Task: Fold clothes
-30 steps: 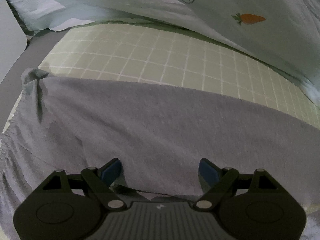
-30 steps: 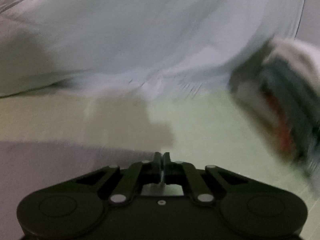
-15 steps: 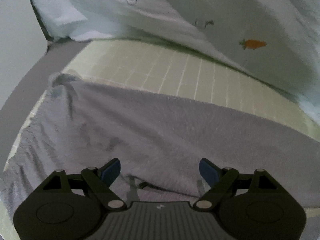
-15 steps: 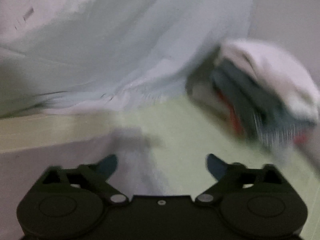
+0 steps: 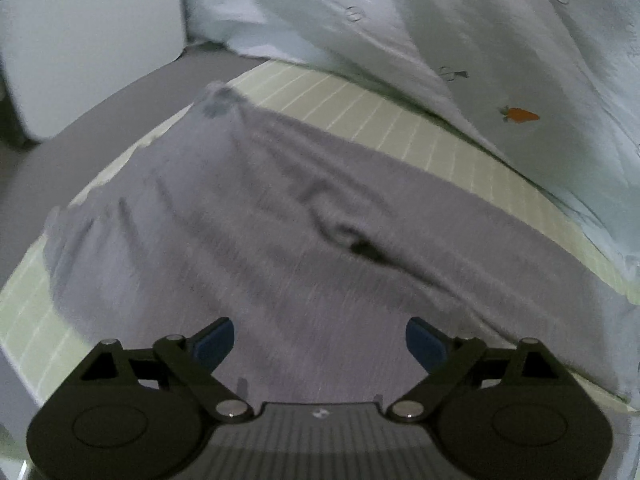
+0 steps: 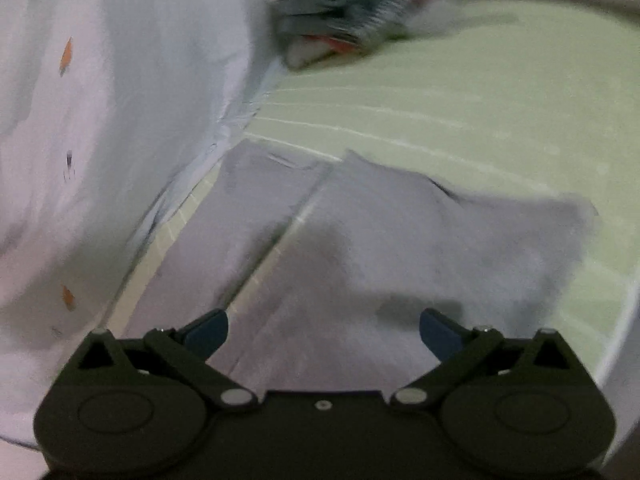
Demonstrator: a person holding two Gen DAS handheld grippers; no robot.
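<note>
A grey garment lies spread and creased on a pale green checked sheet. My left gripper hovers over its near part, jaws opening wide, nothing between the blue pads. In the right wrist view the same grey garment shows a folded strip at left and a ragged flap at right. My right gripper stands wide open above it, holding nothing.
A pale blue quilt with small carrot prints is bunched along the far side of the bed. A blurred stack of folded clothes sits at the far end of the green sheet. A white wall or board stands at the left.
The right gripper went from shut to wide open and swung round, so the clothes stack moved to the top. The left gripper pulled back over the grey garment, which shows a new crease.
</note>
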